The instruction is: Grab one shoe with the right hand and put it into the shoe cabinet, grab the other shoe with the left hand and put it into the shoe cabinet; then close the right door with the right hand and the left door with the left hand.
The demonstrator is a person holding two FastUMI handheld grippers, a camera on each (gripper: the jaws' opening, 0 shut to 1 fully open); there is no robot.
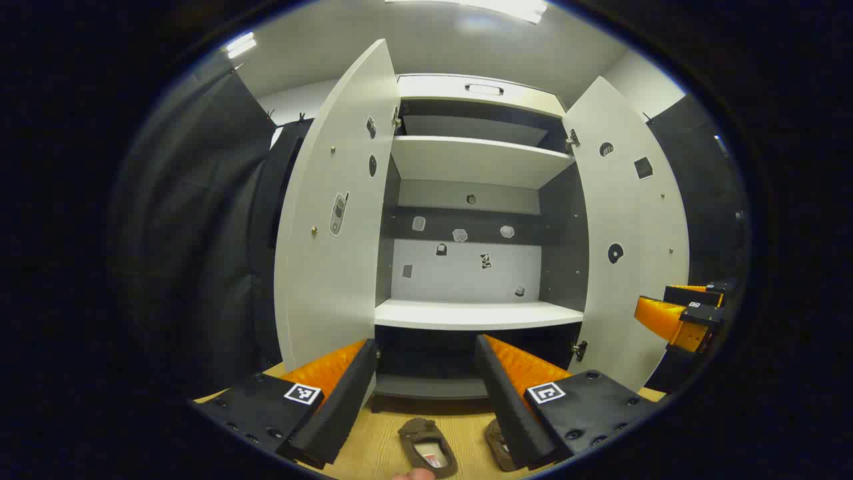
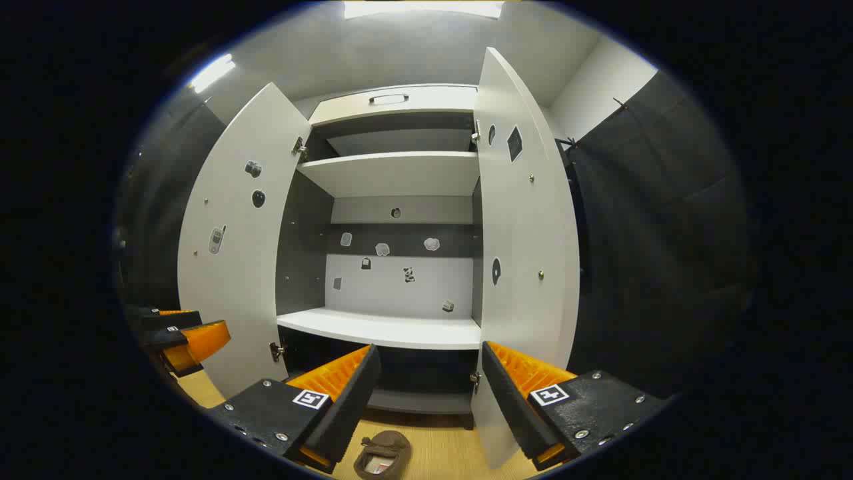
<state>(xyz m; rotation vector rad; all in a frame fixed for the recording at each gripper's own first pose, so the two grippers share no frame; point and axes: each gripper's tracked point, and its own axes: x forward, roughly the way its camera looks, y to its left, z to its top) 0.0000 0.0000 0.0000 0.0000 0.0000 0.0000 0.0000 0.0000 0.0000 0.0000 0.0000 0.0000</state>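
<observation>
The white shoe cabinet (image 1: 476, 313) stands in front of me with its left door (image 1: 333, 220) and right door (image 1: 633, 233) swung wide. Two brown shoes lie on the wooden floor before it: one shoe (image 1: 426, 448) below my left gripper (image 1: 426, 341), the other shoe (image 1: 498, 443) half hidden behind a finger. My left gripper is open and holds nothing. In the right gripper view one brown shoe (image 2: 383, 455) lies low between the fingers of my right gripper (image 2: 430, 347), which is open and holds nothing.
The cabinet has a white lower shelf (image 2: 380, 328), a white upper shelf (image 2: 393, 172) and a dark bottom compartment (image 1: 426, 373). The right gripper (image 1: 686, 312) shows off to the right of the right door. Black cloth walls stand on both sides.
</observation>
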